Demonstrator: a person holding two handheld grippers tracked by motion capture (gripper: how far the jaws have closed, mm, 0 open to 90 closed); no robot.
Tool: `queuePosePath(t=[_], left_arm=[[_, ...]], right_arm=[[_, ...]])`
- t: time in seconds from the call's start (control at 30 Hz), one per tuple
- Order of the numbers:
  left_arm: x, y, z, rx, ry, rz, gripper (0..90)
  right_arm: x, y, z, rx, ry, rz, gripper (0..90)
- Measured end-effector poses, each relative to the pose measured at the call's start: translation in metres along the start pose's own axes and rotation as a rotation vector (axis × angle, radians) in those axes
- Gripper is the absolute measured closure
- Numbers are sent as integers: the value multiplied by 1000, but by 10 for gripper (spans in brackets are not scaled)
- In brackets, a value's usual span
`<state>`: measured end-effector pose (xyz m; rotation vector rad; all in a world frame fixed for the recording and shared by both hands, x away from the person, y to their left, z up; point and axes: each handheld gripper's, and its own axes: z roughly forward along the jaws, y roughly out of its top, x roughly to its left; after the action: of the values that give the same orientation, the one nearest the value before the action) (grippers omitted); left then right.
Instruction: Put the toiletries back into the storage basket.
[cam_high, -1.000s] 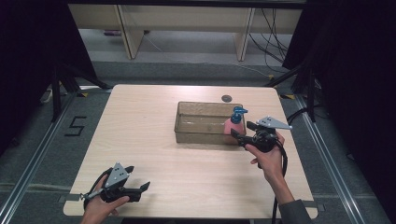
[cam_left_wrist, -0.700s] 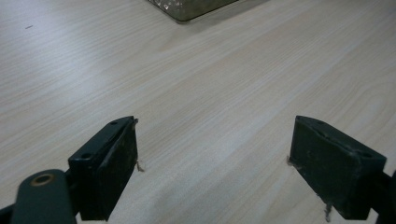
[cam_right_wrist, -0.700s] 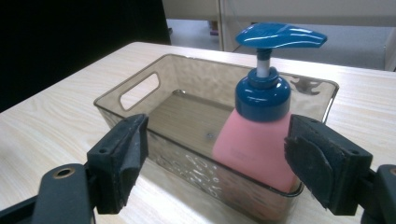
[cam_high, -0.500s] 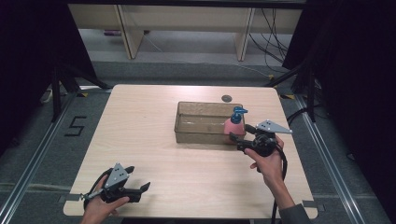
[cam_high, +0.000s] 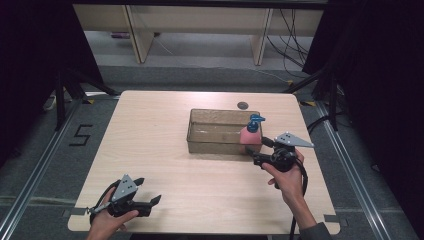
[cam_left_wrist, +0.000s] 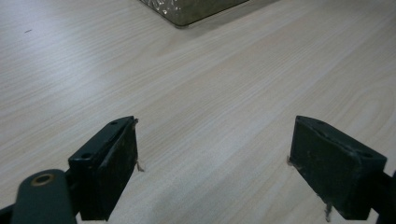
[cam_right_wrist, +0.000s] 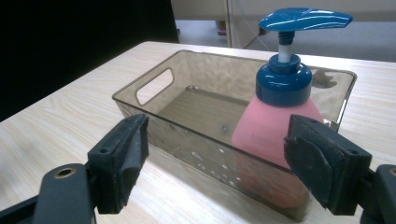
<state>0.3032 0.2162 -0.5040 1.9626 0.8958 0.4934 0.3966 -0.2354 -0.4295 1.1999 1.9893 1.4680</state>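
A clear brownish bin (cam_high: 215, 132) (cam_right_wrist: 187, 100) stands right of the table's middle. Upright in its right end is a pink soap bottle (cam_high: 249, 135) (cam_right_wrist: 273, 126) with a blue pump head. My right gripper (cam_high: 260, 151) (cam_right_wrist: 217, 144) is open just outside the bin's near right corner. It points at the bottle, and its jaws touch neither bottle nor bin. My left gripper (cam_high: 148, 191) (cam_left_wrist: 212, 154) is open low over bare wood at the near left, with nothing between its jaws. A corner of the bin (cam_left_wrist: 196, 9) lies far ahead of it.
The light wooden table (cam_high: 165, 150) has a small dark round mark (cam_high: 242, 105) behind the bin. Metal rails run along both sides on the floor, with shelf legs and cables beyond the far edge.
My right gripper has drawn back slightly from the bin toward the person. The bottle stays in the bin, and the left gripper has not moved.
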Motion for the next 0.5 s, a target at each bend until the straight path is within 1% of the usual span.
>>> queuePosePath(t=[0.03,0.07,0.1,0.13,0.17,0.2,0.23,0.27,0.3,0.33,0.4,0.43,0.47,0.5], left_arm=[[0,0,0,-1,0,-1,149],[0,0,0,-6,0,-7,149],[0,1,0,-9,1,-2,149],[-1,1,0,-9,3,-9,149],[0,1,0,-7,-1,4,149],[-1,0,0,-10,-2,-4,149],[0,0,0,-10,-1,-4,149],[0,0,0,-8,5,-9,149],[0,0,0,-15,0,-10,149],[0,0,0,-7,-1,-8,149],[0,-1,1,-7,-5,-6,149],[0,0,1,-4,-4,-6,149],[0,0,0,-6,-2,-8,149],[0,1,0,-7,1,-4,149]], right_arm=[[3,-1,-1,8,14,33,225],[4,-1,-1,14,15,40,225],[4,-1,-2,11,20,42,225],[3,-1,-2,9,11,11,225],[3,-1,-2,19,3,1,225],[3,-2,-2,5,13,-4,225],[4,-2,-2,3,22,6,225],[6,-4,-2,2,29,35,225],[5,-4,-2,-1,32,4,225],[6,-4,-2,5,32,12,225],[6,-6,-2,-6,32,-7,223],[9,-6,-2,8,38,31,223],[10,-6,-2,6,37,34,222],[8,-6,-2,2,37,9,222]])
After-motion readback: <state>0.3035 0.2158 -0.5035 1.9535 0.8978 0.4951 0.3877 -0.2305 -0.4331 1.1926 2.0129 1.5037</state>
